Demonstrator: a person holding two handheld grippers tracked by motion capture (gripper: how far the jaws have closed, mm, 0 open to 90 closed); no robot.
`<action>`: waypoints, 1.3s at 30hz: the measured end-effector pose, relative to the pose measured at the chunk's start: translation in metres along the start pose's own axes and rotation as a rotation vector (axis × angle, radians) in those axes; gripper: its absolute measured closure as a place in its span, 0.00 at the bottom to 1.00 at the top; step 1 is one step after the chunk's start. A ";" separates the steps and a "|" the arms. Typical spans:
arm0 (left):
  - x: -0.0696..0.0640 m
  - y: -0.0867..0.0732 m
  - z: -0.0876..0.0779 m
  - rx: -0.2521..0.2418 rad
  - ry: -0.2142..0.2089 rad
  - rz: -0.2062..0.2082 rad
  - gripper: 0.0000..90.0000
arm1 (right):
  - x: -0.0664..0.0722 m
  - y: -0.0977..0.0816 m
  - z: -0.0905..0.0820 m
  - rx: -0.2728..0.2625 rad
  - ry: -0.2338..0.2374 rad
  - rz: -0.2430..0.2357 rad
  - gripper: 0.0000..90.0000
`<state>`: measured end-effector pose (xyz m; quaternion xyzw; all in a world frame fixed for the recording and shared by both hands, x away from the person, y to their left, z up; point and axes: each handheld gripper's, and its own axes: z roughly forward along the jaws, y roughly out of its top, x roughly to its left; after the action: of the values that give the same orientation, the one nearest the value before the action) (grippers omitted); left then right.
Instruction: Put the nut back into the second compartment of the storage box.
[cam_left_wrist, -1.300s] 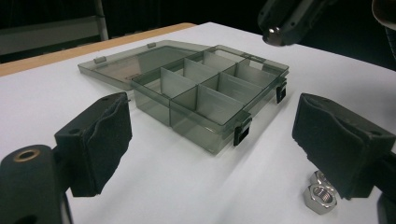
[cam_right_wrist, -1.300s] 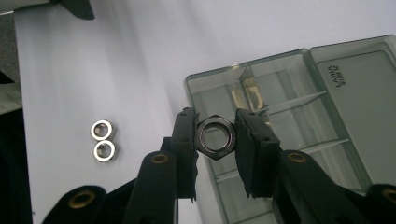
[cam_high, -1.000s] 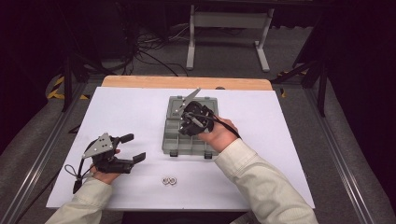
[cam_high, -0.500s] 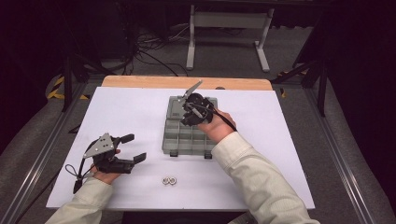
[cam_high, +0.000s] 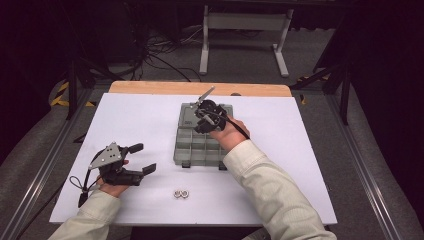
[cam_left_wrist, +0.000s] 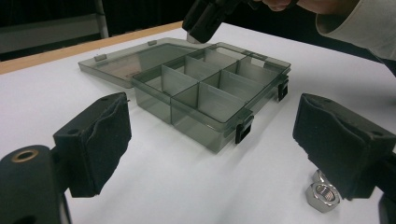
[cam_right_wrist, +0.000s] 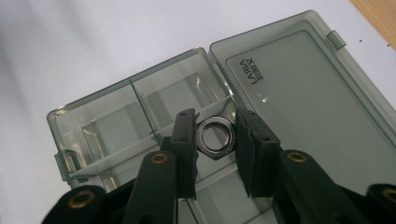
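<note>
A smoky grey compartment box (cam_high: 200, 156) lies open on the white table, its lid (cam_right_wrist: 303, 93) folded flat at the far side. My right gripper (cam_high: 202, 117) hovers over the box's far compartments, shut on a steel hex nut (cam_right_wrist: 215, 136) held by its flats between the pads (cam_right_wrist: 184, 140). In the left gripper view that right gripper (cam_left_wrist: 205, 21) hangs just above the box (cam_left_wrist: 210, 93). My left gripper (cam_high: 143, 158) rests on the table at the front left, jaws wide open with nothing between them. Two loose nuts (cam_high: 182, 193) lie near the front edge.
The nuts (cam_left_wrist: 322, 193) sit just beside my left gripper's right pad (cam_left_wrist: 336, 140). Black latches (cam_left_wrist: 243, 128) stick out from the box's near wall. A wooden strip (cam_high: 200, 88) borders the table's far edge, with a metal stand (cam_high: 245, 30) on the floor beyond.
My right hand has carried the nut farther along the box toward its lid end and a little lower. The left gripper has stayed put.
</note>
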<state>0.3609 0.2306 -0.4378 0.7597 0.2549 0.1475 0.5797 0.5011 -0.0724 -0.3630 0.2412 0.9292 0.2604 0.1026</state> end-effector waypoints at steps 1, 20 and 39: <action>0.000 0.000 0.000 0.000 0.001 0.000 0.14 | 0.000 -0.001 0.001 0.003 0.002 0.000 0.78; 0.001 0.000 0.000 -0.005 0.003 0.006 0.13 | -0.001 -0.010 0.027 0.072 0.014 0.015 0.78; 0.000 0.000 -0.001 -0.005 0.003 -0.002 0.13 | 0.001 -0.014 0.041 0.110 0.019 0.007 0.77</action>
<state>0.3607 0.2312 -0.4375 0.7577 0.2562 0.1489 0.5814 0.5074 -0.0648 -0.4048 0.2474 0.9422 0.2117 0.0795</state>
